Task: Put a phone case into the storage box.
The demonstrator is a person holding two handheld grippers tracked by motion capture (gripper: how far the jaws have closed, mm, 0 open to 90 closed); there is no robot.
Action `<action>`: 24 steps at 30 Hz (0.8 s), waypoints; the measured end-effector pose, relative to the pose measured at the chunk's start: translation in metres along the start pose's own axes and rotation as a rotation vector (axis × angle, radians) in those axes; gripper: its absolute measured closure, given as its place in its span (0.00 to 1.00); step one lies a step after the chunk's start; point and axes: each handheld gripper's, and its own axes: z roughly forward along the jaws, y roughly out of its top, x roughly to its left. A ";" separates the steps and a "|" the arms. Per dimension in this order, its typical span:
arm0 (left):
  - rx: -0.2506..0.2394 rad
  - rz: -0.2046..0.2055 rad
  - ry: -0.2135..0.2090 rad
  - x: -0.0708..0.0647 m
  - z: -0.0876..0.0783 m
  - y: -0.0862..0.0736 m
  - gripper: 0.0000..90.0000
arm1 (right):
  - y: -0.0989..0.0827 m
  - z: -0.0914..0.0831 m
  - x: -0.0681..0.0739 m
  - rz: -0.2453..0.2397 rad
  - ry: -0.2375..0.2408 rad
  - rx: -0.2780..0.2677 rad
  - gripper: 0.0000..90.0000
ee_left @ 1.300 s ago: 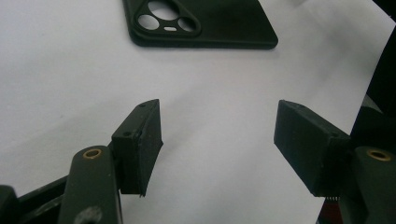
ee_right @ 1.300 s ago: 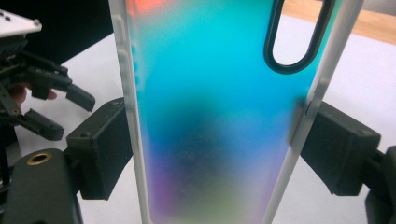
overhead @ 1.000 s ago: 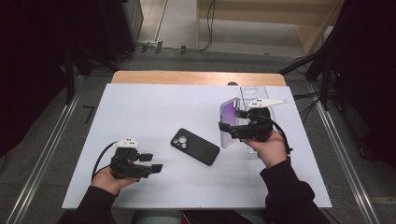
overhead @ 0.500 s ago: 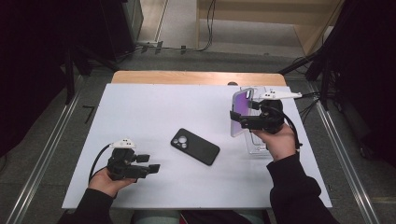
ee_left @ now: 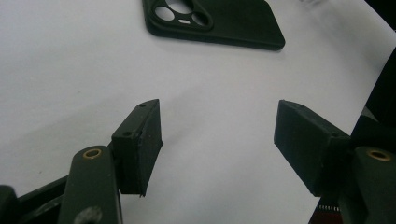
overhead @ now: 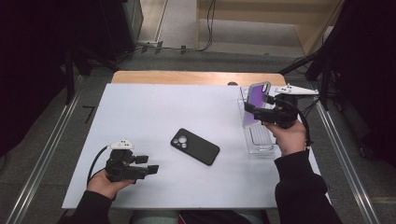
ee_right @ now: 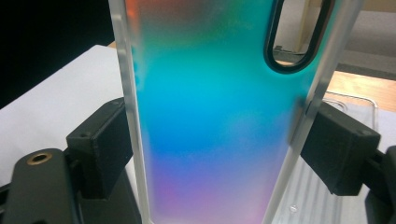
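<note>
Phone case [overhead: 258, 101] now hangs over the clear tray [overhead: 259, 145], carried rightward, right gripper [overhead: 254, 110] clamping its edges. Left gripper [overhead: 150, 164] rests released; black phone [overhead: 194, 146] awaits fitting.

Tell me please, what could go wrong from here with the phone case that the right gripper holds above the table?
1. The right gripper pinches the iridescent phone case only by its thin side edges, so it could slip or twist out.
2. The case hangs over the clear tray near the table's right edge; if dropped, it may bounce off onto the floor.
3. The left gripper rests open, away from the black phone, so nothing steadies the phone if the case is pressed on.
</note>
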 end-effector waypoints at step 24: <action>0.000 -0.012 -0.005 0.001 0.002 -0.001 0.36 | -0.011 0.015 -0.033 0.058 -0.193 -0.048 0.16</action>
